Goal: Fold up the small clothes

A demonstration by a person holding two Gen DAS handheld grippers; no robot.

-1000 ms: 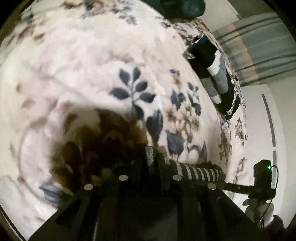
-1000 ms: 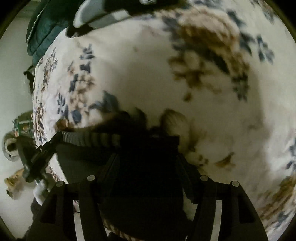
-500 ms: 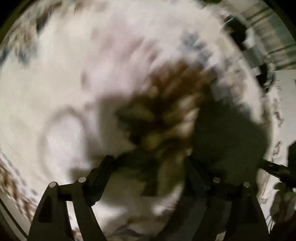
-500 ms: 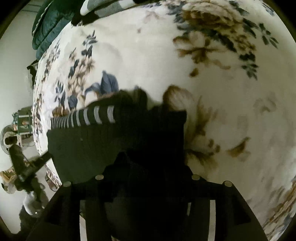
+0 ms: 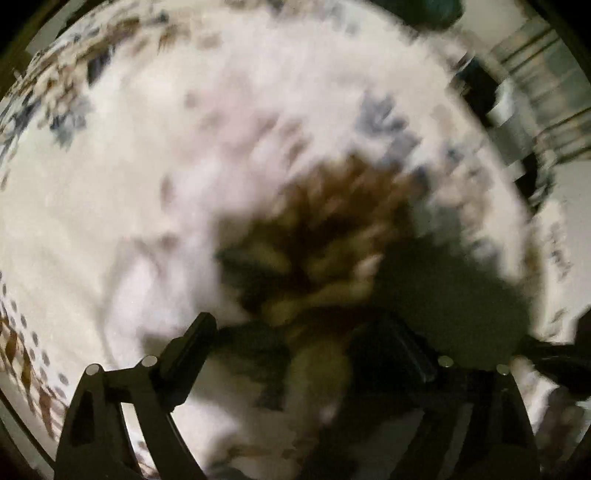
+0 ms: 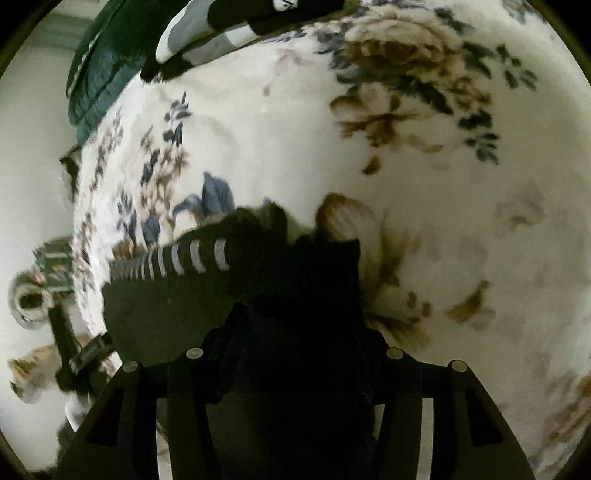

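A small dark garment [image 6: 192, 302] with a black-and-white striped cuff [image 6: 184, 258] lies on the floral bedspread [image 6: 295, 140]. My right gripper [image 6: 295, 332] is shut on the dark garment, whose cloth bunches between the fingers and hides the tips. In the blurred left wrist view the garment [image 5: 454, 295] is a dark patch at the right. My left gripper [image 5: 299, 332] is open and empty over a brown flower print, left of the garment.
A black, grey and white striped garment [image 6: 221, 33] and a dark green quilted item [image 6: 99, 70] lie at the bed's far edge. The bed edge runs along the left in the right wrist view, with clutter [image 6: 33, 302] beyond it.
My left gripper let go of the garment, opened and swung away to the left. My right gripper stayed shut on the garment, which now lies flatter with the striped cuff showing.
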